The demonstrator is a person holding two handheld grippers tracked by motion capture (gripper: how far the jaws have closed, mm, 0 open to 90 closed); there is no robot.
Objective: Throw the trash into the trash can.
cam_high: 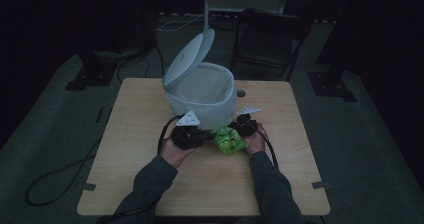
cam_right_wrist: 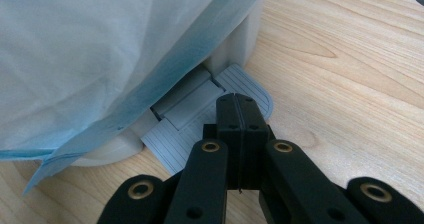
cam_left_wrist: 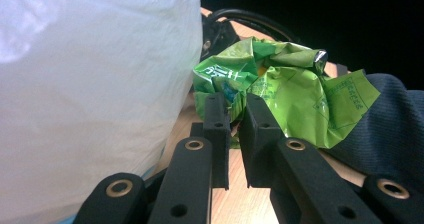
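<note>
- High view, nearest the bottom edge: the person's two dark sleeves come in over the wooden table, and each hand holds a black gripper in front of the bin.
- The left gripper sits just left of a crumpled green wrapper, its jaws pointing toward it; a grey three-cornered plate rides on top of it.
- Left gripper view: the jaws stand nearly together with a narrow gap, and a fold of the green wrapper lies at their tips. They seem to pinch its edge, though the dark gap makes that hard to confirm.
- The wrapper rests on the table, touching or just beside the white bag that lines the bin, with a dark sleeve right behind it.
- The right gripper sits just right of the wrapper, close to the bin's base.
- Right gripper view: the right gripper has its jaws pressed fully together with nothing between them, and their tips rest on the ribbed grey pedal at the foot of the bin.
- Farther back in the high view, the bin stands on the table with its round lid tilted up and open.
- Beyond the table, a dark folding chair stands on the floor.
</note>
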